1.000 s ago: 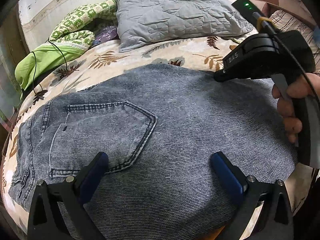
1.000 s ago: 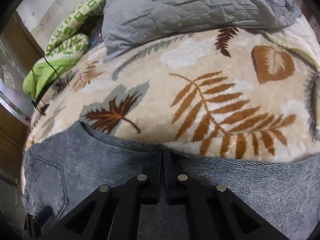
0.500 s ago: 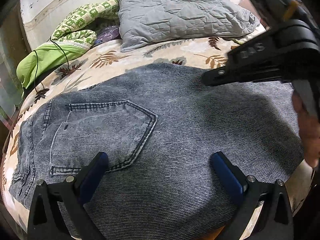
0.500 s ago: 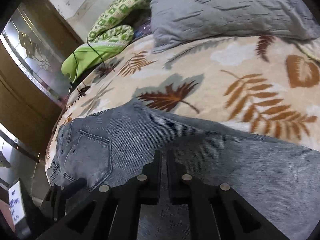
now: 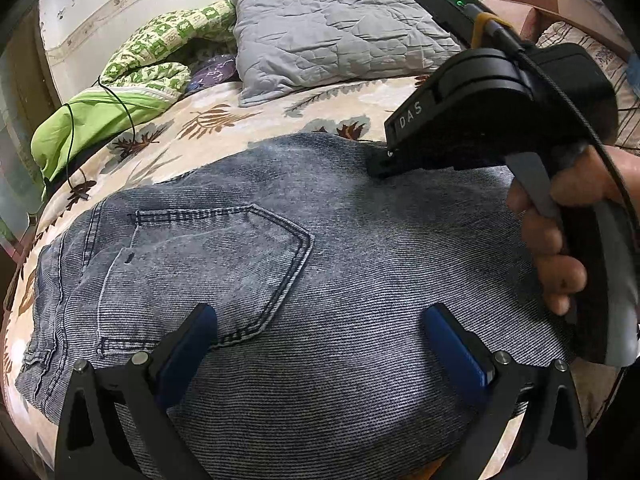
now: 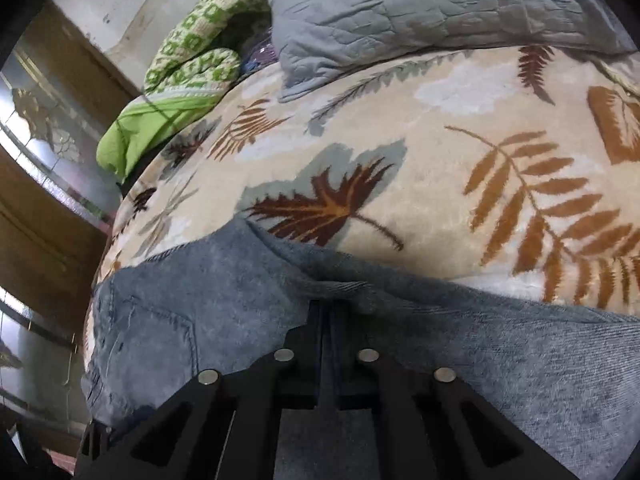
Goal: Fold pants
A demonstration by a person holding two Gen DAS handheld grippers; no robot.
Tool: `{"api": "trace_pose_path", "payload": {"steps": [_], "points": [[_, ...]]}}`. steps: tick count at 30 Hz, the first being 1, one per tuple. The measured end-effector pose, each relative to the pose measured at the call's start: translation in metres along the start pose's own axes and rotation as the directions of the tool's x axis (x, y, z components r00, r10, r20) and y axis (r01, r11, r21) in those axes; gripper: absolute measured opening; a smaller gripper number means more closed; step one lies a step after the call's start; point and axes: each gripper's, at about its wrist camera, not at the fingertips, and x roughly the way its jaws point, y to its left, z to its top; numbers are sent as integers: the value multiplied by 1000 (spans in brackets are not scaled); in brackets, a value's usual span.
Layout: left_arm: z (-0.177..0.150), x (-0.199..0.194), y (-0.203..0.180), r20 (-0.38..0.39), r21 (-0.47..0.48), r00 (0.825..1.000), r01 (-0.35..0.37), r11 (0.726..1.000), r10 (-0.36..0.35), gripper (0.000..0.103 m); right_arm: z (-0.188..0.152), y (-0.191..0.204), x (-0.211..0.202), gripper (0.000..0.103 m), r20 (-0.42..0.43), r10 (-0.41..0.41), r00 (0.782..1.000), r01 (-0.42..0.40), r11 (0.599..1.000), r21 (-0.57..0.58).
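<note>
Grey-blue denim pants (image 5: 320,272) lie folded on the bed, back pocket (image 5: 208,264) up at the left. My left gripper (image 5: 320,344) is open, its blue pads (image 5: 188,344) spread just above the near part of the denim. My right gripper (image 5: 380,164) shows in the left wrist view, pressed down at the far edge of the pants. In the right wrist view the right gripper (image 6: 328,312) is shut, with the far edge of the pants (image 6: 332,284) bunched at its tips.
The bed has a beige leaf-print blanket (image 6: 440,152). A grey quilted pillow (image 5: 340,36) lies at the back. A green patterned quilt (image 5: 132,80) with a black cable lies at the back left. Wooden glass-panelled furniture (image 6: 40,200) stands left of the bed.
My right gripper rose off the denim half a second ago and has come back down onto the far edge, where the fabric now bunches. The left gripper has stayed open and still.
</note>
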Motion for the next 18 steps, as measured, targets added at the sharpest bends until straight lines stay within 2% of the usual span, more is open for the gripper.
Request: {"api": "trace_pose_path", "payload": {"steps": [5, 8, 9, 10, 12, 14, 18], "points": [[-1, -1, 1, 7, 1, 1000, -2, 1000, 2, 103, 11, 4, 6, 2, 59, -56, 997, 57, 998, -12], [-3, -3, 1, 12, 0, 1000, 1, 1000, -1, 103, 15, -1, 3, 2, 60, -38, 997, 36, 999, 34], [-2, -4, 2, 11, 0, 1000, 3, 1000, -3, 103, 15, -1, -3, 8, 67, -44, 997, 41, 998, 48], [-1, -6, 2, 7, -2, 1000, 5, 1000, -5, 103, 14, -1, -9, 8, 76, -51, 996, 47, 998, 49], [1, -9, 4, 8, -9, 1000, 8, 1000, -7, 103, 10, 1, -27, 7, 94, -47, 994, 44, 998, 33], [2, -18, 6, 47, -21, 999, -3, 1000, 4, 103, 2, 0, -55, 8, 126, -33, 992, 30, 999, 24], [1, -38, 9, 126, -35, 992, 17, 999, -12, 103, -19, -15, -112, 8, 168, -72, 983, 69, 997, 29]]}}
